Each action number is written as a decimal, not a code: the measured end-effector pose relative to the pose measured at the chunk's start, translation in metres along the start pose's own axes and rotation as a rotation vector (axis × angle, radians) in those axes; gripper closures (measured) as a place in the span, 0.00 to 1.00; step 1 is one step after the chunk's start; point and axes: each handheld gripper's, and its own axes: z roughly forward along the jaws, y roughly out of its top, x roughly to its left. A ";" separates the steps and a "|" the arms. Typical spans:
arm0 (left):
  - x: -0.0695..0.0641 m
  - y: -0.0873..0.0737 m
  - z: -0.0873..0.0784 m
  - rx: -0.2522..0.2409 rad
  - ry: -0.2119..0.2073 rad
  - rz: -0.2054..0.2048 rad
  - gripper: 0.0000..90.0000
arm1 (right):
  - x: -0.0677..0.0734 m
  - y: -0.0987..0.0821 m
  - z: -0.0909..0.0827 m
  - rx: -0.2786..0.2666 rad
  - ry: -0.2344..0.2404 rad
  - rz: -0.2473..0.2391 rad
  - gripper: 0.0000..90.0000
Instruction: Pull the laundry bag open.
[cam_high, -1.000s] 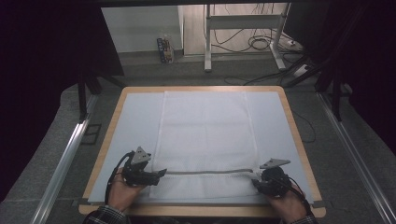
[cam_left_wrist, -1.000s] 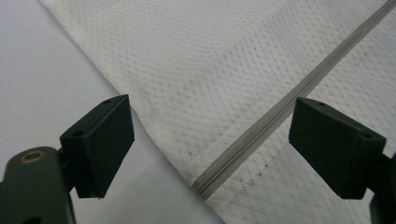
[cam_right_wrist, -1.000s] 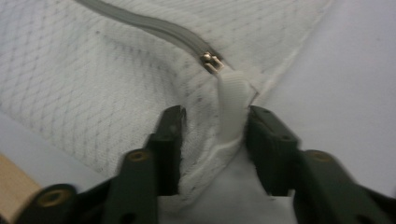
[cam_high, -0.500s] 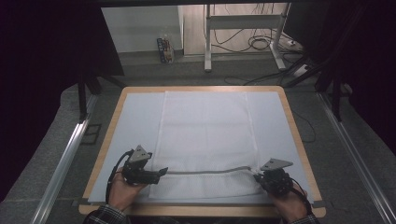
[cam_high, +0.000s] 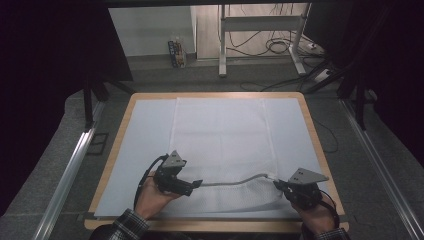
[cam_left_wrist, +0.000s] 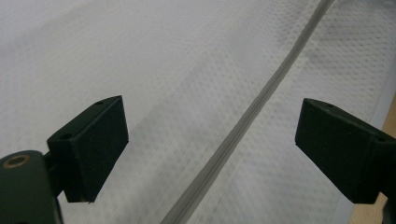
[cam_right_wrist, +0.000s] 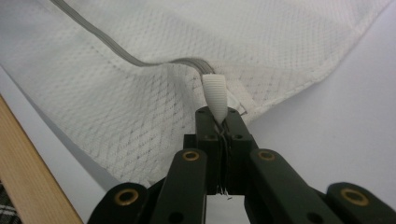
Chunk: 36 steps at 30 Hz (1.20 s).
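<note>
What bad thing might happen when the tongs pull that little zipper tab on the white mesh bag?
The right tongs pinch only the thin end of the zipper tab, so it may slip out. The left tongs are open above the zipper, holding nothing, so the mesh bag may bunch and drag along.

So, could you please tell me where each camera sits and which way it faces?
High view: fixed above the person's side, looking forward and down on the wooden-edged table; both forearms enter below.
Left gripper view: rides the left gripper, open jaws over the white mesh zippered bag.
Right gripper view: rides the right gripper, jaws shut on the white ribbed zipper pull.
Shared: the grey zipper.
</note>
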 end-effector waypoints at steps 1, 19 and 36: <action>-0.002 0.005 0.004 0.001 -0.006 0.013 0.11 | 0.000 0.000 0.000 -0.006 0.004 0.000 0.97; -0.037 0.081 0.083 -0.008 -0.109 0.140 0.12 | -0.003 0.001 -0.003 -0.048 0.022 0.001 0.97; -0.071 0.117 0.143 -0.024 -0.201 0.175 0.13 | -0.003 0.001 -0.004 -0.060 0.035 0.005 0.96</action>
